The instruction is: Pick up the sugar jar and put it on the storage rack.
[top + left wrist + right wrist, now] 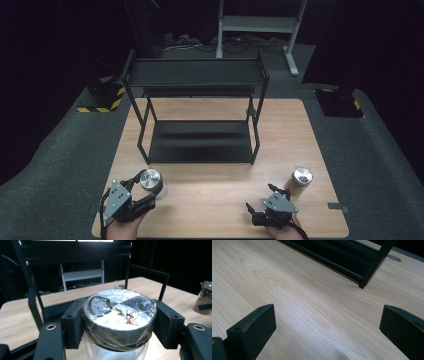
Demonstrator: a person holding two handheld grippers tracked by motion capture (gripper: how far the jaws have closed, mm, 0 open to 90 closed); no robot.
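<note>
Left gripper view: foil-lidded clear glass jar [119, 315] clamped between left gripper [120, 325] jaws; right gripper [324, 325] jaws apart.

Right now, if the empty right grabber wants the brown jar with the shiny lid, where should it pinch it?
Probably the brown jar's straight round body, just under the foil-covered lid. It stands upright on the table, just ahead of the right gripper, so come in level from the near side, jaws wide, one on each side.
</note>
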